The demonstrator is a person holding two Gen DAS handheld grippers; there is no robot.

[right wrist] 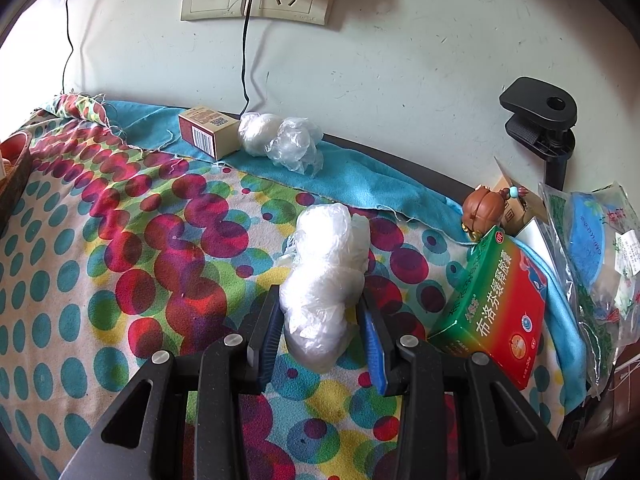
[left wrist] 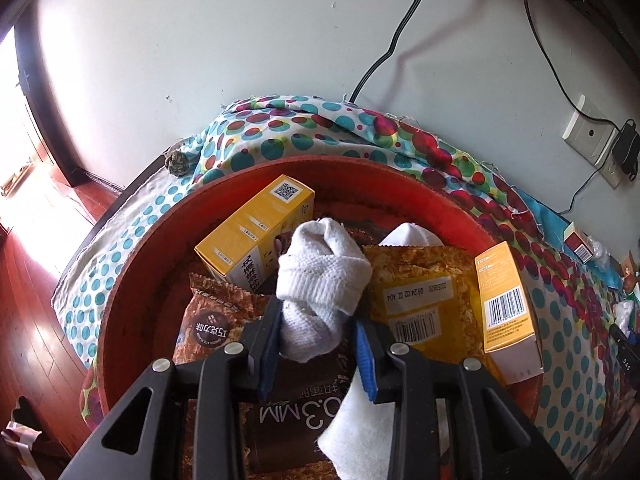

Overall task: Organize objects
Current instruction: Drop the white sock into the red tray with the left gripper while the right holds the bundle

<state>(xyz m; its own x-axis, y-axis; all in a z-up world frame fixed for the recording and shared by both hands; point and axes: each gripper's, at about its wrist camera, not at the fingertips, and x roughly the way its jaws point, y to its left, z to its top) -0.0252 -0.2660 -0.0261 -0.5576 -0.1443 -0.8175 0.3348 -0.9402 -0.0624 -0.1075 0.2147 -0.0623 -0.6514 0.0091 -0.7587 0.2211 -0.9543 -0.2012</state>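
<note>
In the left wrist view, my left gripper (left wrist: 316, 320) is shut on a rolled white sock (left wrist: 320, 280) and holds it over a round red basket (left wrist: 352, 168). The basket holds a yellow box (left wrist: 252, 228), a second yellow box (left wrist: 506, 308), brown snack packets (left wrist: 216, 320) and another white sock (left wrist: 412, 236). In the right wrist view, my right gripper (right wrist: 320, 320) is around a white plastic-wrapped bundle (right wrist: 324, 276) lying on the dotted cloth (right wrist: 120, 240); its blue pads (right wrist: 374, 344) sit beside the bundle, and contact is unclear.
A second plastic-wrapped bundle (right wrist: 280, 138) and a small red-brown box (right wrist: 208, 130) lie by the wall. A green-red medicine box (right wrist: 496, 308), a brown figurine (right wrist: 482, 210) and plastic bags (right wrist: 592, 248) crowd the right. A black clamp (right wrist: 540, 120), wall sockets (right wrist: 256, 0) and cables stand behind.
</note>
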